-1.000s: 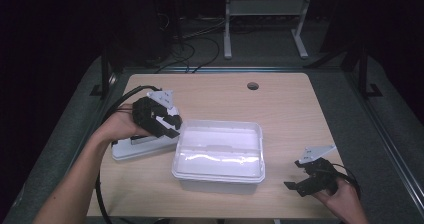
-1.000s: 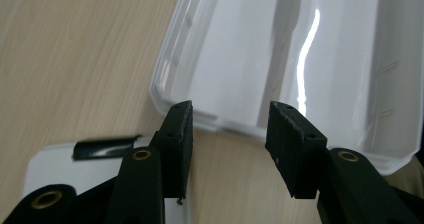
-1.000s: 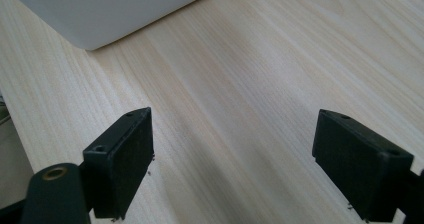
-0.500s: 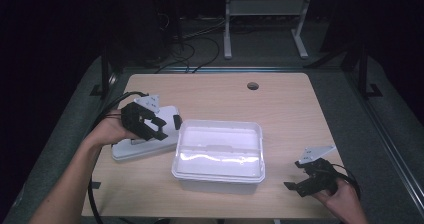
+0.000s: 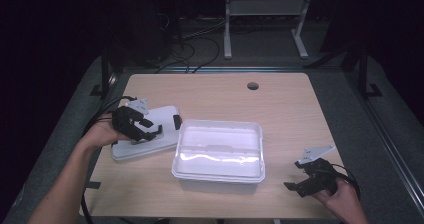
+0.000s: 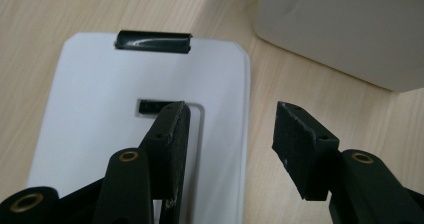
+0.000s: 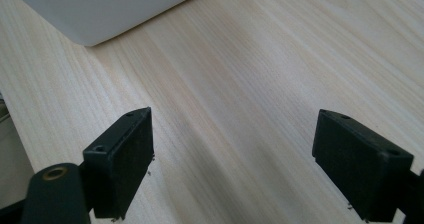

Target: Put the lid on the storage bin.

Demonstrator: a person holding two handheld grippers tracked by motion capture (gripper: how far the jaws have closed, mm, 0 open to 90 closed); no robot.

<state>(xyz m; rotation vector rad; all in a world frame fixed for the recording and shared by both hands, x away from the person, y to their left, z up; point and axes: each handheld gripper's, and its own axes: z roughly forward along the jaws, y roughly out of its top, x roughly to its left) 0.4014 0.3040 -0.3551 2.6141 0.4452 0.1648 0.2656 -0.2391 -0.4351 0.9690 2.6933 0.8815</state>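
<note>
the left gripper (image 5: 146, 132) hung with its jaws half spread over the flat white plastic lid (image 5: 160, 118), pressing nothing: one pad above the lid's surface, the other past its long edge over bare wood, after a slight widening moments before. the right gripper (image 5: 300, 183) rested at about five o'clock on the pale wooden tabletop (image 5: 280, 104), jaws wide apart and empty. the lid lay flat at nine o'clock from the open white rectangular plastic box (image 5: 218, 155), just beside it but apart. by my reading, the lid was already off and set down, and any work with the box itself had yet to come.

the left gripper view gave the black clip (image 6: 153, 41) on the lid's far short edge and a dark slot (image 6: 150, 107) near its middle, small in the high view. the high view gave both hands and the box's empty inside.
</note>
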